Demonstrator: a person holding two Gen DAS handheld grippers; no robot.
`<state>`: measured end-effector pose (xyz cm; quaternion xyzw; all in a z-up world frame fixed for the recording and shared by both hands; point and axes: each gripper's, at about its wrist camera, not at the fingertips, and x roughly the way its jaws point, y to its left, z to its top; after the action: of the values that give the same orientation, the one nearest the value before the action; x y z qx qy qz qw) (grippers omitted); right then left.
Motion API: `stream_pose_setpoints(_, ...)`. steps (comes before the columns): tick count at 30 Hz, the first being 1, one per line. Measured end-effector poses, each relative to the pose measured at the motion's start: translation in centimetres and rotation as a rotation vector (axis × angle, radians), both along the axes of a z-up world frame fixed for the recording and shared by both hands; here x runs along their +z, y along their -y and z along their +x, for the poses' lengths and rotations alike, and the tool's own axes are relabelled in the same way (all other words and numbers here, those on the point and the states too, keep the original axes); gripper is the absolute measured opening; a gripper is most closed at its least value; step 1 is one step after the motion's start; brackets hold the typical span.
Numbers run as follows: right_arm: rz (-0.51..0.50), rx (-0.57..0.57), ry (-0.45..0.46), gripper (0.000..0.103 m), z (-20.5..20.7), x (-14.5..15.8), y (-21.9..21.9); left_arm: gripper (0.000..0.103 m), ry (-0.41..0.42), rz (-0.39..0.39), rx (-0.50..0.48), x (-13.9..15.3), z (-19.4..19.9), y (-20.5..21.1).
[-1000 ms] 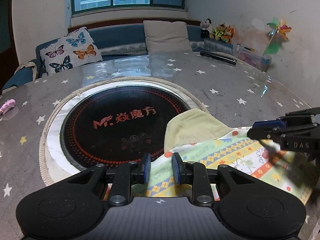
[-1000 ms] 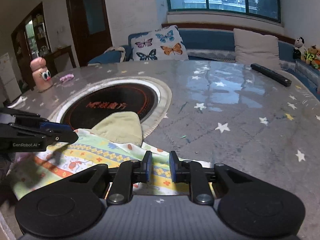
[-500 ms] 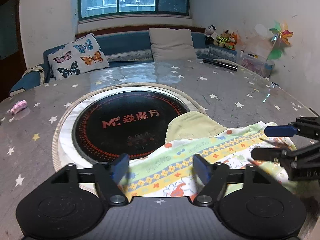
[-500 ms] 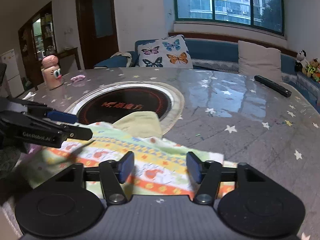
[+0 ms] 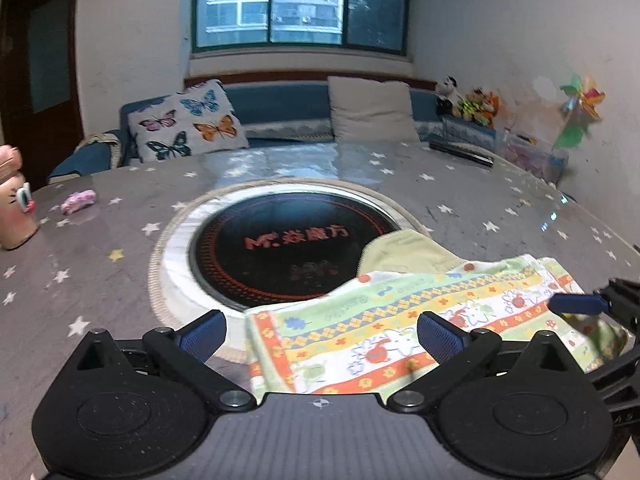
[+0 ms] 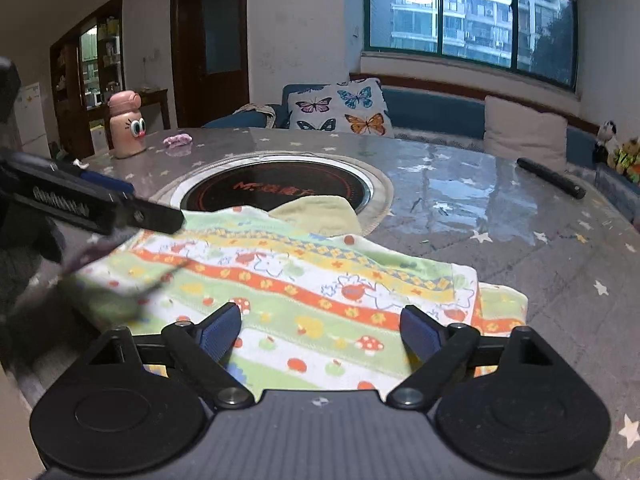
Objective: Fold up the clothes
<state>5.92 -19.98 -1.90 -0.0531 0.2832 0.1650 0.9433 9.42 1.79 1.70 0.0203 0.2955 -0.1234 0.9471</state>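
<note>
Round desk (image 5: 460, 200), grey cover w/ white + yellow stars under a glossy clear sheet; window glare on the far half. Centre: black round cooktop (image 5: 288, 248) w/ red lettering and a pale ring around it.

Patterned cloth (image 6: 320, 280) lies flat on the near desk edge: green/orange/yellow stripes, cartoon prints. Its far edge overlaps the cooktop ring, and a plain pale-yellow part (image 6: 320, 210) sticks out from under it toward the cooktop.

Left gripper (image 5: 320, 330): fingers spread wide, holding nothing, low over the cloth's left end. Right gripper (image 6: 320, 326): fingers also wide apart, empty, over the cloth's right part. Each shows in the other's view at the frame edge, blurred.

On desk, left side: pink cartoon bottle (image 6: 126, 126), upright; small pink item (image 6: 178, 140) near it. Far right: black remote (image 6: 550, 176) lying flat.

Room: blue bench sofa (image 5: 280, 102) behind desk, butterfly cushion (image 5: 188, 124) and beige cushion (image 5: 372, 110) on it. Plush toys (image 5: 472, 102) in the right corner, colourful pinwheel (image 5: 580, 108) by the right wall, blurred. Big window (image 6: 472, 20) w/ apartment blocks outside. Dark wood door (image 6: 212, 40) and cabinet w/ shelves (image 6: 96, 68) on the left wall.
</note>
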Motion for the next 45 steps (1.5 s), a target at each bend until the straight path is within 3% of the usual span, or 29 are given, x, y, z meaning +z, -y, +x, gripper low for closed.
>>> stream_pose_setpoints(4, -0.016, -0.020, 0.018, 0.103, -0.7, -0.2, -0.2, 0.103, 0.007, -0.013, 0.025, 0.2, -1.2, -1.0)
stream_pose_setpoints(17, -0.025, -0.029, 0.017, 0.103, -2.9, -0.3, 0.3, 0.103, -0.006, 0.076, 0.005, -1.7, -5.0, 0.0)
stream_pose_setpoints(21, -0.031, -0.040, 0.049, 0.103, -3.5, 0.4, 0.9, 0.103, -0.017, 0.077, 0.005, -2.5, -5.5, 0.0)
stream_pose_setpoints(25, -0.033, -0.050, 0.008, 0.103, -3.5, -0.6, 1.4, 0.103, -0.018, 0.068, 0.016, -3.0, -5.7, -0.1)
stream_pose_setpoints(35, -0.058, -0.090, 0.030, 0.103, -4.2, -0.1, 2.8, 0.103, -0.029, 0.062, 0.050, -3.0, -6.0, -0.8)
stream_pose_setpoints(38, -0.025, -0.095, -0.021, 0.103, -4.0, -0.6, 3.6, 0.103, -0.024, 0.060, 0.057, -2.7, -6.1, -1.0)
stream_pose_setpoints(42, 0.045, -0.095, 0.034, 0.103, -5.1, 1.0, 4.3, 0.103, -0.006, 0.058, 0.082, -2.0, -6.0, -1.5)
stream_pose_setpoints(45, 0.103, -0.039, 0.019, 0.103, -5.6, 1.4, 4.2, 0.103, -0.014, 0.064, 0.098, -2.1, -5.7, -1.8)
